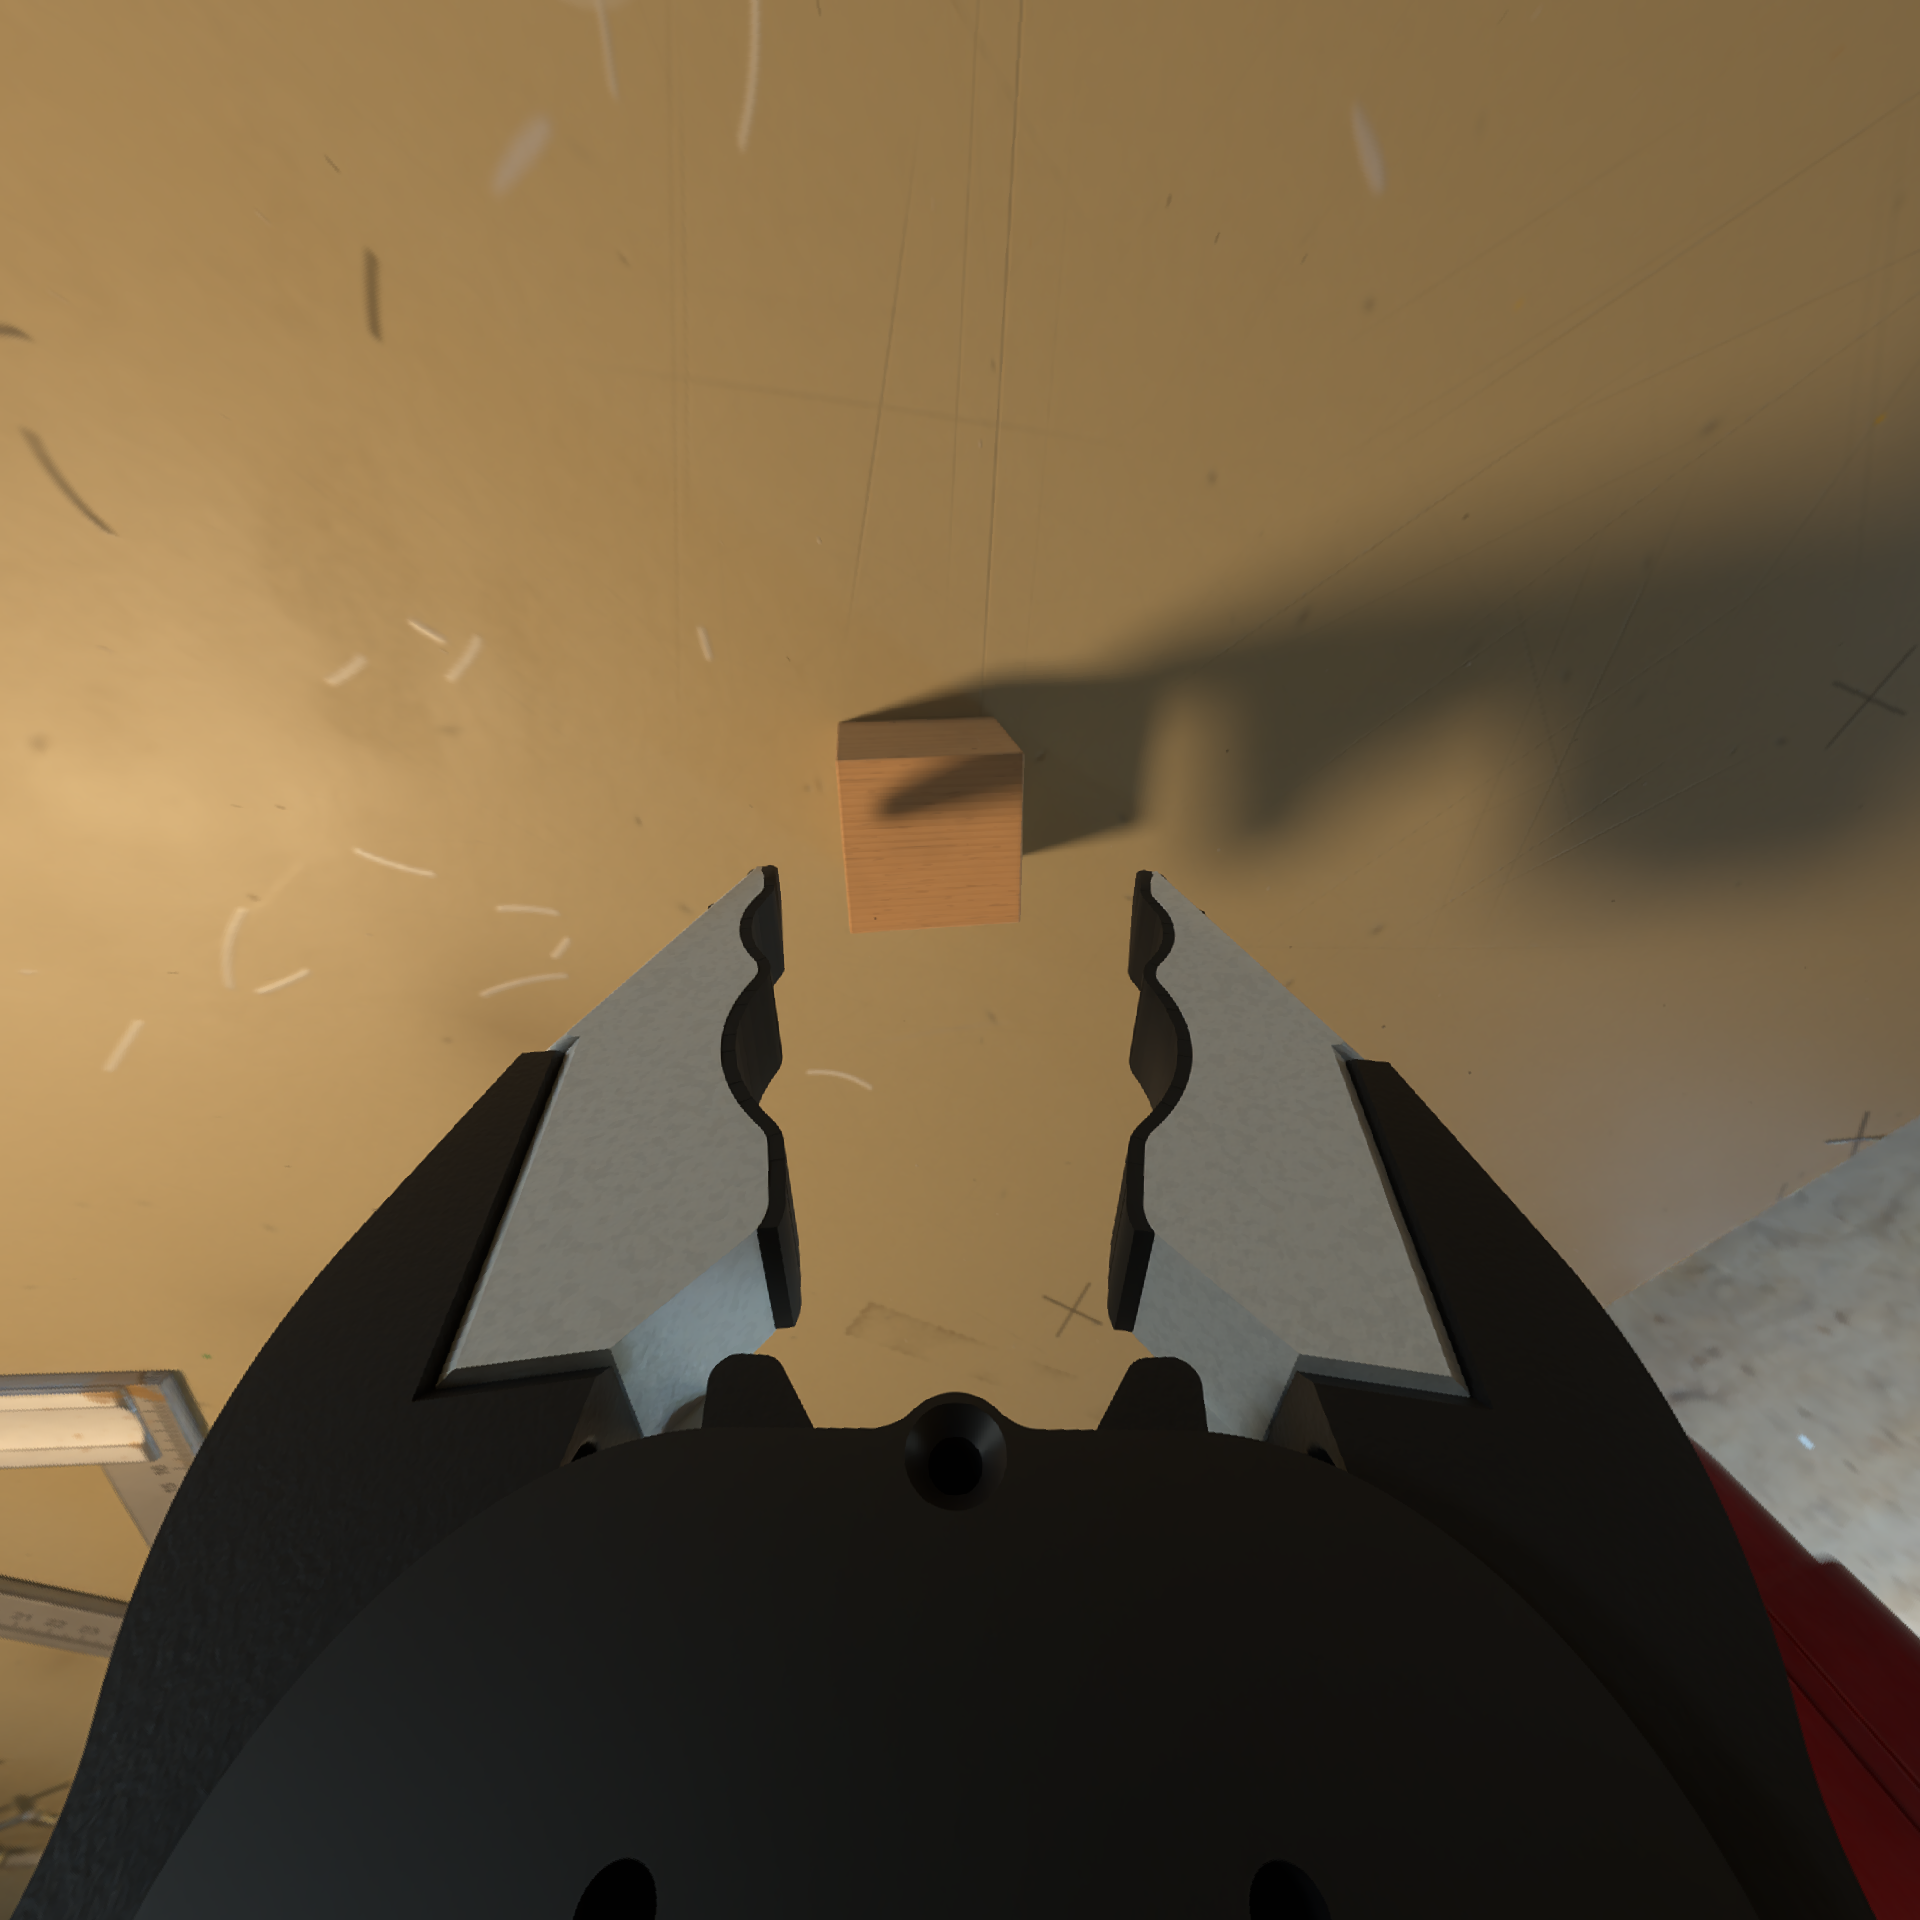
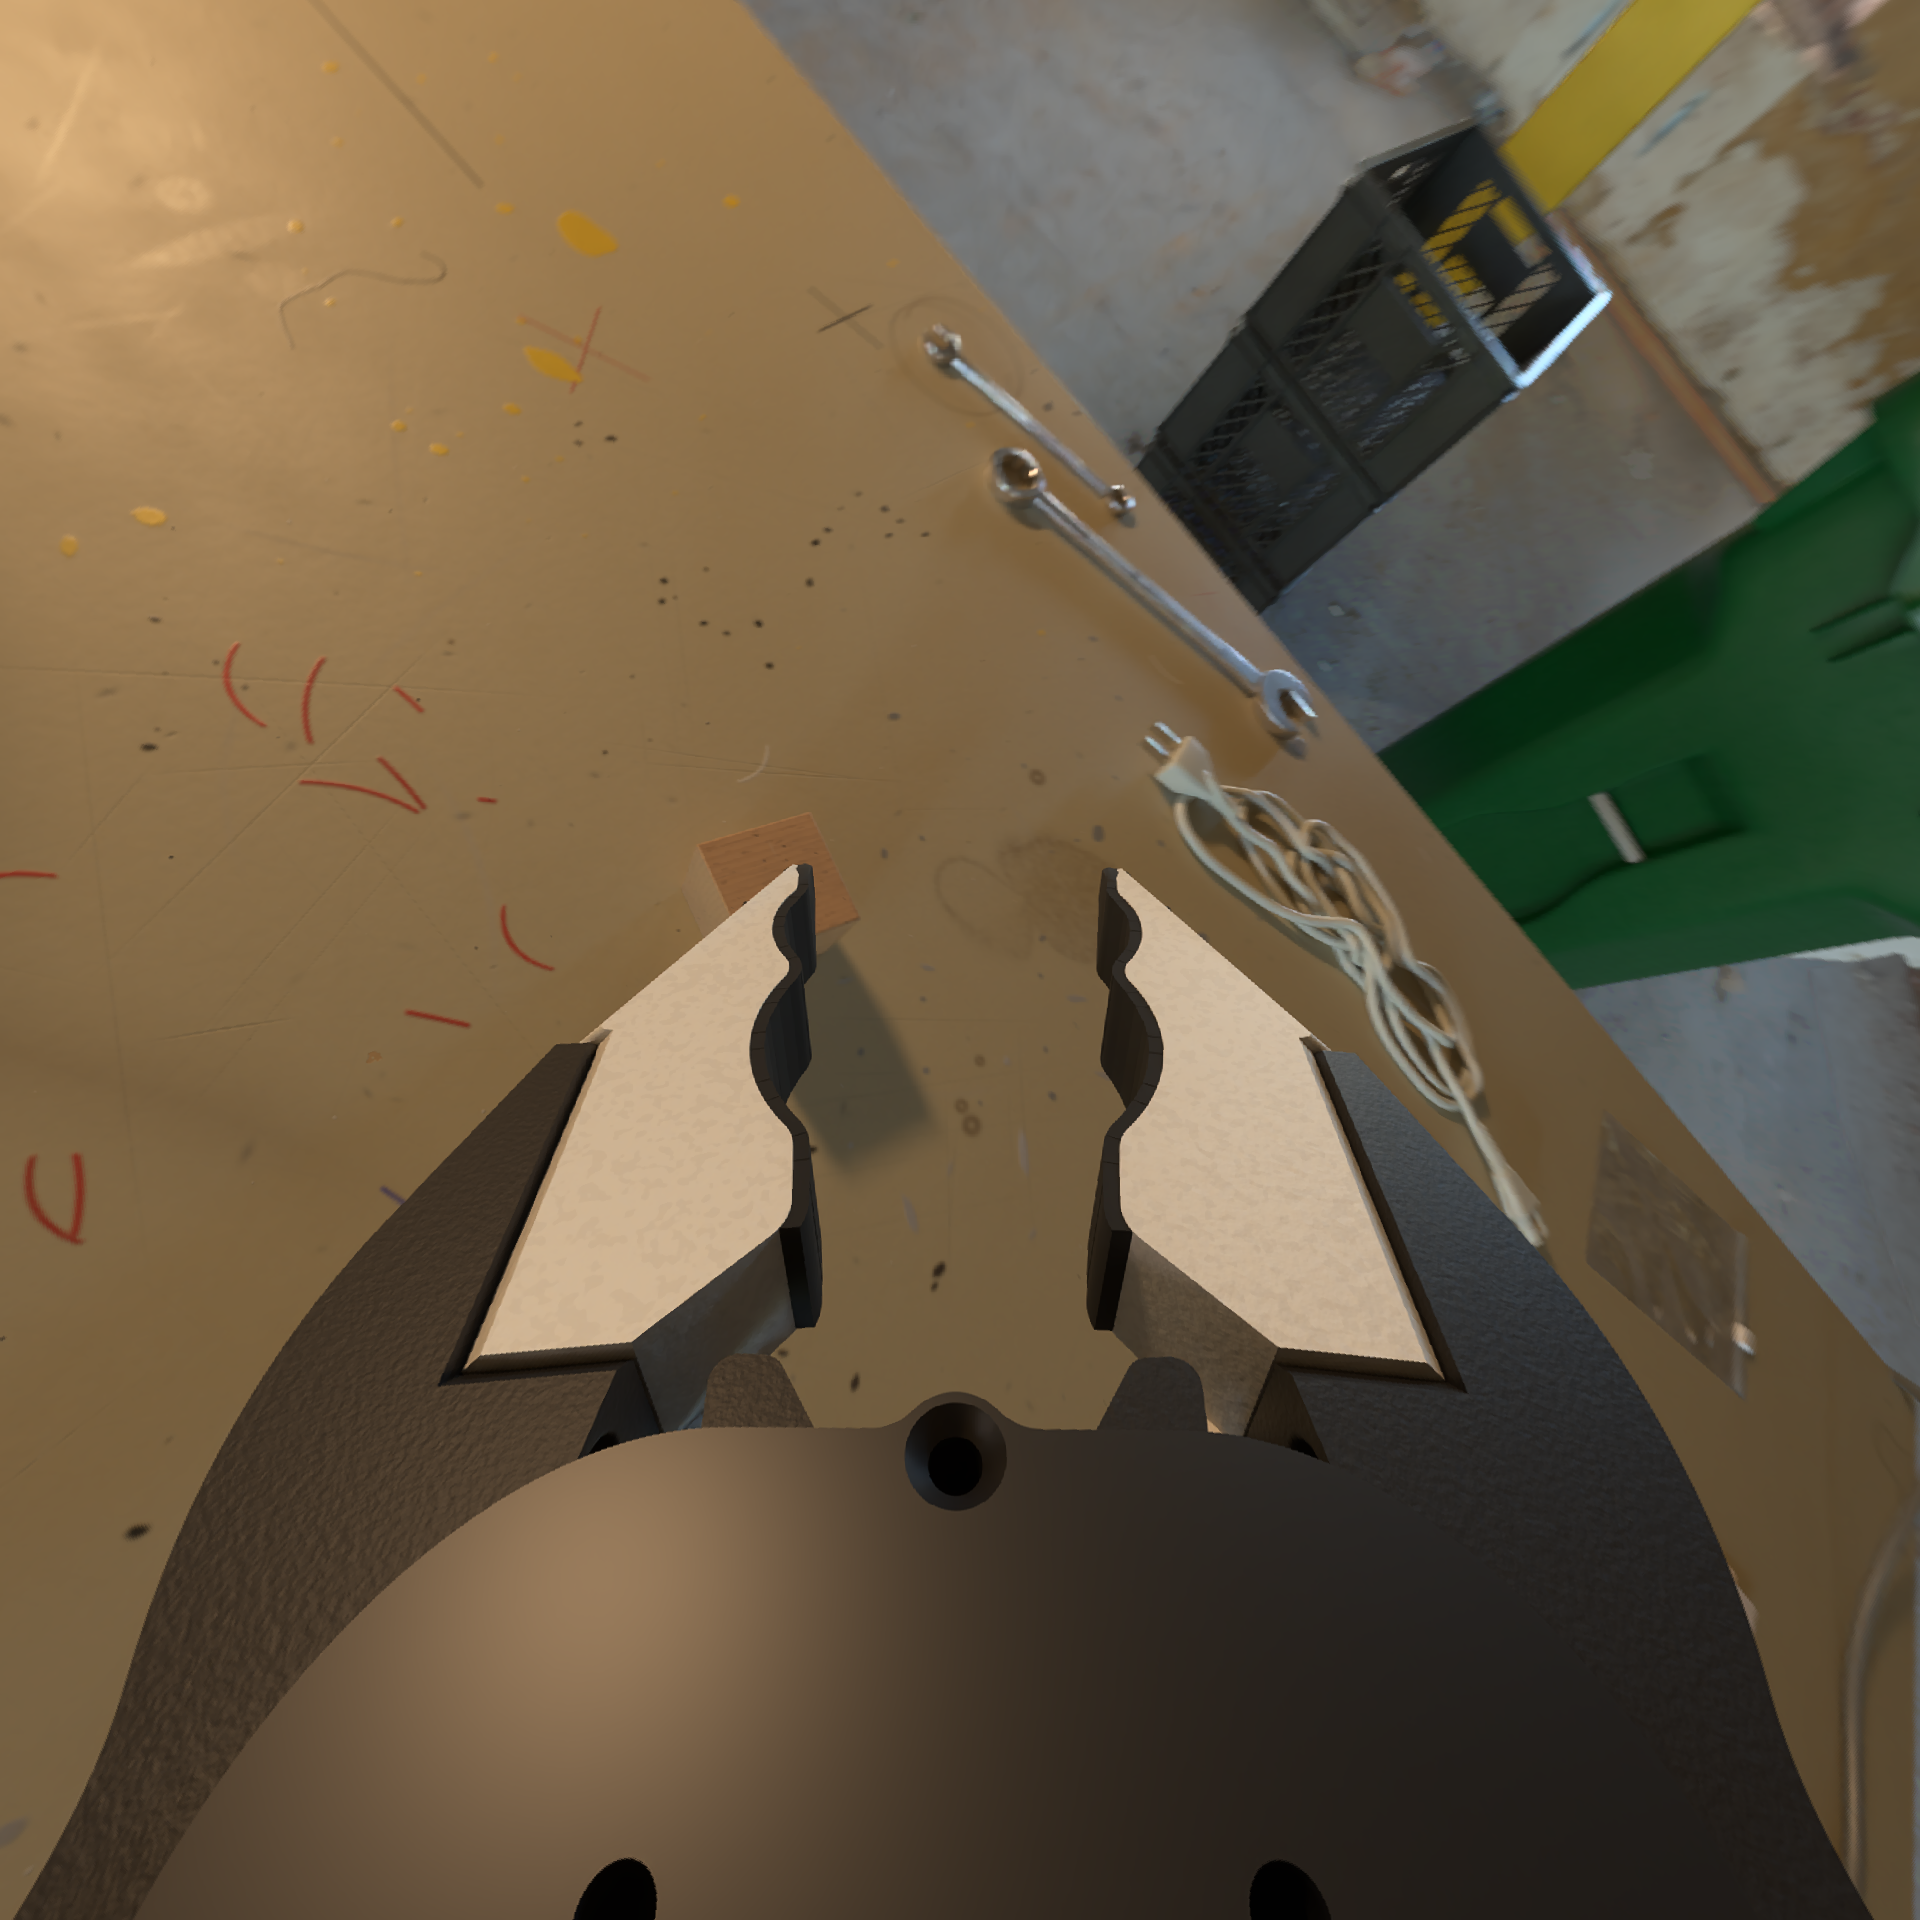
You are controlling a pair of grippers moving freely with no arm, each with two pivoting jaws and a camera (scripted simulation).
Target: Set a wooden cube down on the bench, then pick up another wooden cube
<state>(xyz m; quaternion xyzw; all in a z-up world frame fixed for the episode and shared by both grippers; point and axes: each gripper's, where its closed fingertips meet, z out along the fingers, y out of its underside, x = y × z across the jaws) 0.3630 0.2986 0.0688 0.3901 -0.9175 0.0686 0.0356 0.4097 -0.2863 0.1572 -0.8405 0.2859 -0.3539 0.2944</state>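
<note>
In the left wrist view a light wooden cube [image 1: 930, 826] stands on the tan bench [image 1: 416, 520], just beyond the tips of my left gripper [image 1: 956, 883]. The left gripper is open and empty, and the cube lies in line with the gap, slightly left of its middle. In the right wrist view another wooden cube [image 2: 764, 857] rests on the bench [image 2: 312, 468], partly hidden behind the left fingertip [image 2: 795, 904] of my right gripper [image 2: 956, 883]. The right gripper is open and empty, above the bench.
Two metal wrenches [image 2: 1143, 592] and a coiled white cord with a plug [image 2: 1340, 935] lie near the bench's right edge. A black crate [image 2: 1371, 353] and a green object [image 2: 1714, 748] stand on the floor beyond. A metal ruler [image 1: 94, 1455] lies at lower left, and a red object [image 1: 1808, 1621] shows at lower right.
</note>
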